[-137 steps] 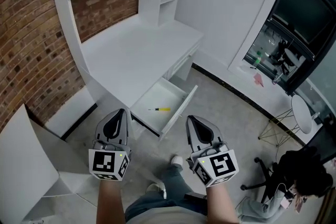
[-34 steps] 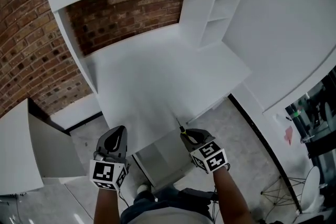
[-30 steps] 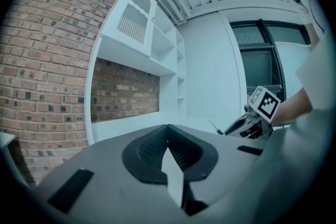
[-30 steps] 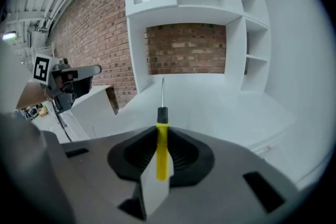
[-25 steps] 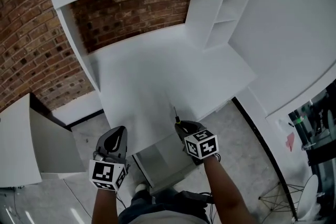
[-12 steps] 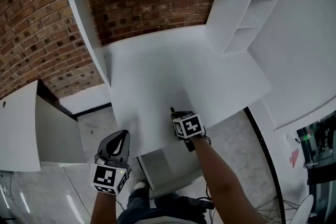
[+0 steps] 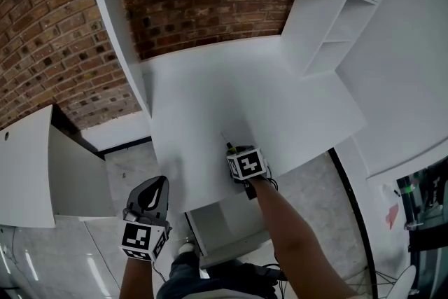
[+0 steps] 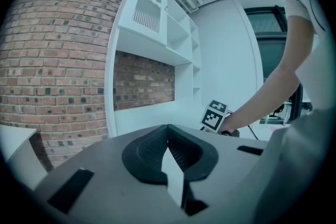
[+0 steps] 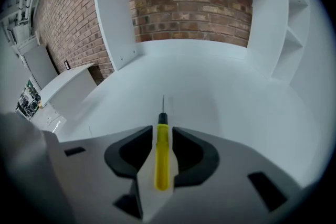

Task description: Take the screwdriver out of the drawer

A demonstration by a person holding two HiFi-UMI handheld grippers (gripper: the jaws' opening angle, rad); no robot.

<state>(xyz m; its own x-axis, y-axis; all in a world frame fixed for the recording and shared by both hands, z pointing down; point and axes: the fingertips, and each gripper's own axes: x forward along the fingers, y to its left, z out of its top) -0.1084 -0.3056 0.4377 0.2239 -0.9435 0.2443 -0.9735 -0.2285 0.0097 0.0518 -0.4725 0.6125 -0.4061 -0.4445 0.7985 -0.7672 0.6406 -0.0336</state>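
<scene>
1 yellow-handled screwdriver w/ thin metal shaft [image 9: 161, 157], 2 grey plastic grippers, 1 open white drawer [image 7: 222, 219]. Vs 1 s ago: right gripper [image 9: 162, 129] now off drawer edge, over smooth white desktop [image 7: 210, 87]. Its jaws are opening, screwdriver loose between them, tip to 12 o'clock. Left gripper [image 8: 168, 131] at 7 o'clock in head view, clenched, empty

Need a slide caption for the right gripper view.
Right gripper jaws opening around the yellow-handled screwdriver, its thin metal tip pointing across the white desktop toward the brick back wall.
</scene>
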